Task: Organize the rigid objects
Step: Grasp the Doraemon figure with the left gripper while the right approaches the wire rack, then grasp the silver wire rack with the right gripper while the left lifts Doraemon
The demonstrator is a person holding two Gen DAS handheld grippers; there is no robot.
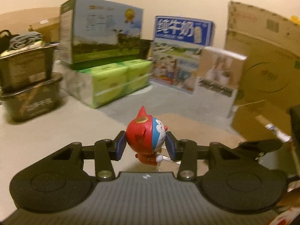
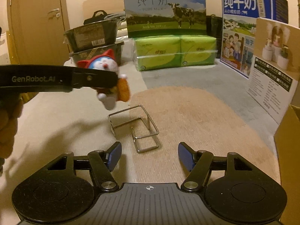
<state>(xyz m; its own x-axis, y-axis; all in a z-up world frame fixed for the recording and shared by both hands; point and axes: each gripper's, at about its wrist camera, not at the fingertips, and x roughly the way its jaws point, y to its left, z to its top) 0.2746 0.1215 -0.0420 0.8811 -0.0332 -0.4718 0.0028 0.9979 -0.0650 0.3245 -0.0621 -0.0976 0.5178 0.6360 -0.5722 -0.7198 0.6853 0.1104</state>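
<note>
A small cat-robot figurine (image 1: 145, 137), blue face under a red pointed hood, hangs above the table with my left gripper (image 1: 146, 146) shut on it, the blue pads pressing its two sides. In the right wrist view the same figurine (image 2: 106, 75) is lifted at the left in the left gripper's black fingers (image 2: 93, 78). A bent metal wire rack (image 2: 137, 127) lies on the tan mat (image 2: 196, 123), just ahead of my right gripper (image 2: 149, 156). That gripper is open with nothing between its blue pads.
Two stacked dark tubs (image 2: 93, 43) stand at the back left. Behind the mat are green tissue packs (image 2: 174, 51) under a milk carton box (image 2: 165, 9), a blue milk box (image 2: 241, 28), a white leaflet box (image 2: 275, 65) and a cardboard box (image 1: 262, 71). A hand (image 2: 7, 127) shows at the left edge.
</note>
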